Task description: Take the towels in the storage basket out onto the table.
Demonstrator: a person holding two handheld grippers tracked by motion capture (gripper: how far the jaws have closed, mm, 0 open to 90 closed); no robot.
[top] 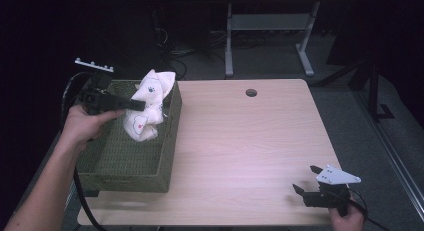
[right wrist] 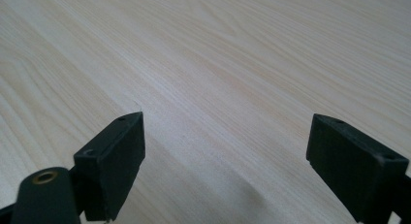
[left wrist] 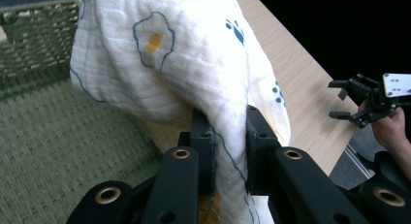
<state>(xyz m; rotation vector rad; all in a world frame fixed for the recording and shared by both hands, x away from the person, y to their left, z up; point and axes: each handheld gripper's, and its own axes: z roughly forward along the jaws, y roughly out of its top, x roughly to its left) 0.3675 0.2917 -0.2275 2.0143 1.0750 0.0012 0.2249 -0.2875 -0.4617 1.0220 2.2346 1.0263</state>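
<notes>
A dark room surrounds a pale wooden table (top: 250,141), with the legs of another desk showing on the floor behind it and a round cable hole (top: 251,93) near the table's far edge. On the left end of the table sits a green woven basket (top: 125,166), open at the top. The left gripper (top: 140,106) reaches in level from the left, above the basket, and its jaws are pinched on a white cloth (top: 147,106) printed with small blue outlines, orange spots and paw marks. In the high view the cloth hangs bunched from the jaw tips, its upper part standing above the basket's far right rim and its lower end drooping down inside the basket near the right wall. The left gripper view shows the grip close up: a fold of the cloth (left wrist: 194,78) is squeezed between the two black pads, the rest billowing up and over them, with the basket's woven floor (left wrist: 58,151) below and to the left. The right gripper (top: 306,178) rests low at the near right corner of the table, well apart from cloth and basket, held by a hand (top: 347,218); its jaws stand wide apart over bare wood (right wrist: 218,64) with nothing between them.
</notes>
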